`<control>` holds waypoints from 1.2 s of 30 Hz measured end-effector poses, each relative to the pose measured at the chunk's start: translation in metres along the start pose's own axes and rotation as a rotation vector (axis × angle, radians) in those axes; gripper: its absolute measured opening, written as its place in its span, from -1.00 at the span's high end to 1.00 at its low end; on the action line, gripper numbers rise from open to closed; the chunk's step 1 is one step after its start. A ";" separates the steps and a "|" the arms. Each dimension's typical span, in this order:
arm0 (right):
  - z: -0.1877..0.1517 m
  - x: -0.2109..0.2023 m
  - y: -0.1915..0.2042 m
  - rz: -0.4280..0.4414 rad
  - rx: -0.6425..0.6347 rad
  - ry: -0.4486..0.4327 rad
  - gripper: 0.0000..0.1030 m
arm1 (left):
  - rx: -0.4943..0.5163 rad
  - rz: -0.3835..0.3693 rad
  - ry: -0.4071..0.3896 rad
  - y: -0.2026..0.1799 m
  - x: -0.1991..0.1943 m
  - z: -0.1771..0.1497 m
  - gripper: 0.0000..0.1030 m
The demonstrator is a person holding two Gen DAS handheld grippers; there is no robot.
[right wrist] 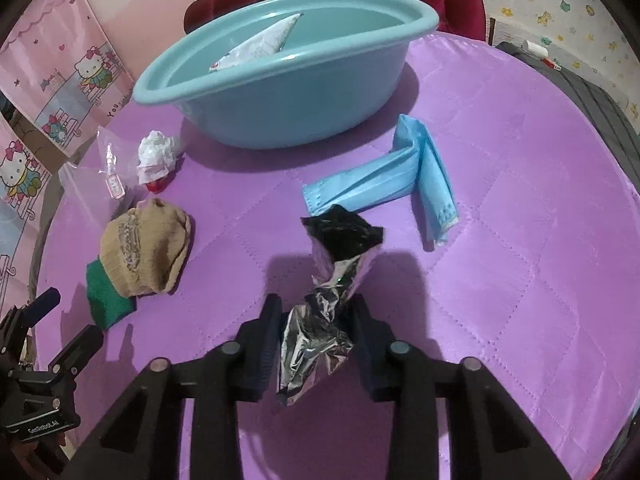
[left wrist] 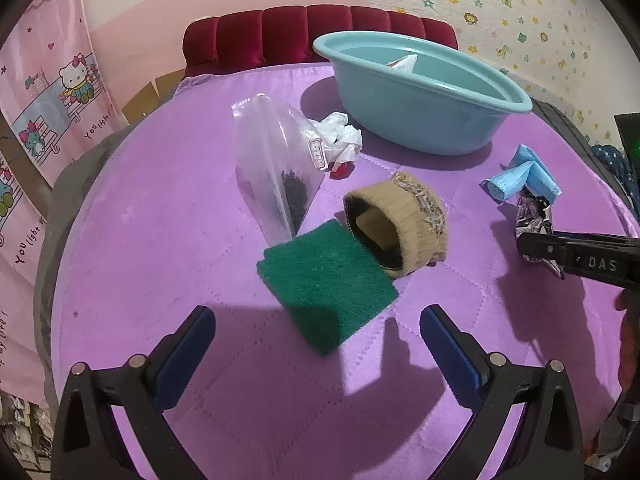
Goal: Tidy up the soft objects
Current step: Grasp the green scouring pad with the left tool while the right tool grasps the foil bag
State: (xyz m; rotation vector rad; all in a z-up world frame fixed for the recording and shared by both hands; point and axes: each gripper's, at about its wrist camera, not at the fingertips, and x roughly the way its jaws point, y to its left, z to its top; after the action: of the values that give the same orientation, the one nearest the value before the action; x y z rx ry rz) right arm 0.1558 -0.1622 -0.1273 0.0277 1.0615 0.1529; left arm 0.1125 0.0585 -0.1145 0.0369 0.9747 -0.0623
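My right gripper (right wrist: 316, 312) is shut on a crumpled silver foil wrapper (right wrist: 320, 320), held just above the purple cloth; it also shows in the left wrist view (left wrist: 534, 216). My left gripper (left wrist: 318, 320) is open and empty, just short of a green scouring pad (left wrist: 328, 280). A beige knitted sock (left wrist: 404, 224) lies on the pad's far edge. A blue face mask (right wrist: 384, 184) lies beyond the wrapper. A teal basin (right wrist: 280, 100) at the back holds a white packet (right wrist: 260, 46).
A clear plastic bag (left wrist: 276, 168) with dark bits stands left of the sock. A crumpled white tissue (left wrist: 342, 136) with a red bit lies by the basin. A red velvet chair back (left wrist: 312, 32) stands behind the round table (left wrist: 160, 240).
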 end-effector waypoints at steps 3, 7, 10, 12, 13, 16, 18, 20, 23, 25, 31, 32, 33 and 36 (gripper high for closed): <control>-0.003 -0.003 0.002 0.004 -0.015 -0.014 0.35 | 0.003 0.004 0.004 0.000 0.004 0.001 -1.00; -0.005 -0.012 0.002 0.010 -0.018 -0.029 0.37 | 0.004 0.010 0.006 0.000 0.006 0.003 -1.00; -0.005 -0.016 0.004 0.014 -0.025 -0.039 0.37 | 0.004 0.008 0.002 -0.001 0.008 0.006 -1.00; -0.006 -0.018 0.005 0.015 -0.031 -0.046 0.37 | 0.010 0.009 0.001 -0.003 0.011 0.007 -1.00; -0.007 -0.019 0.006 0.016 -0.034 -0.049 0.37 | 0.011 0.008 0.000 -0.003 0.012 0.008 -1.00; -0.008 -0.021 0.006 0.017 -0.044 -0.054 0.37 | 0.016 0.008 -0.003 -0.005 0.016 0.010 -1.00; -0.008 -0.022 0.006 0.018 -0.049 -0.056 0.37 | 0.021 0.009 0.000 -0.005 0.019 0.012 -1.00; -0.008 -0.021 0.006 0.018 -0.054 -0.059 0.37 | 0.020 -0.001 0.004 -0.005 0.021 0.014 -1.00; -0.007 -0.021 0.006 0.014 -0.060 -0.060 0.37 | 0.024 -0.016 0.023 -0.007 0.026 0.014 -0.54; -0.006 -0.021 0.005 0.014 -0.059 -0.056 0.37 | 0.029 -0.011 0.047 -0.009 0.030 0.013 0.16; -0.003 -0.023 0.007 0.017 -0.070 -0.045 0.37 | 0.037 -0.019 0.047 -0.013 0.024 0.009 0.81; -0.003 -0.024 0.008 0.017 -0.072 -0.042 0.37 | 0.034 -0.022 0.050 -0.013 0.023 0.009 0.82; -0.004 -0.025 0.007 0.017 -0.074 -0.041 0.37 | 0.028 -0.024 0.049 -0.012 0.020 0.007 0.83; -0.004 -0.027 0.007 0.023 -0.077 -0.033 0.37 | 0.026 -0.024 0.050 -0.014 0.013 0.005 0.83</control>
State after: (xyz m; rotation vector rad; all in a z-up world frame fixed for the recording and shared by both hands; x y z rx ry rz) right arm 0.1389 -0.1587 -0.1053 -0.0266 1.0218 0.2132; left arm 0.1231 0.0440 -0.1226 0.0509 1.0241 -0.0963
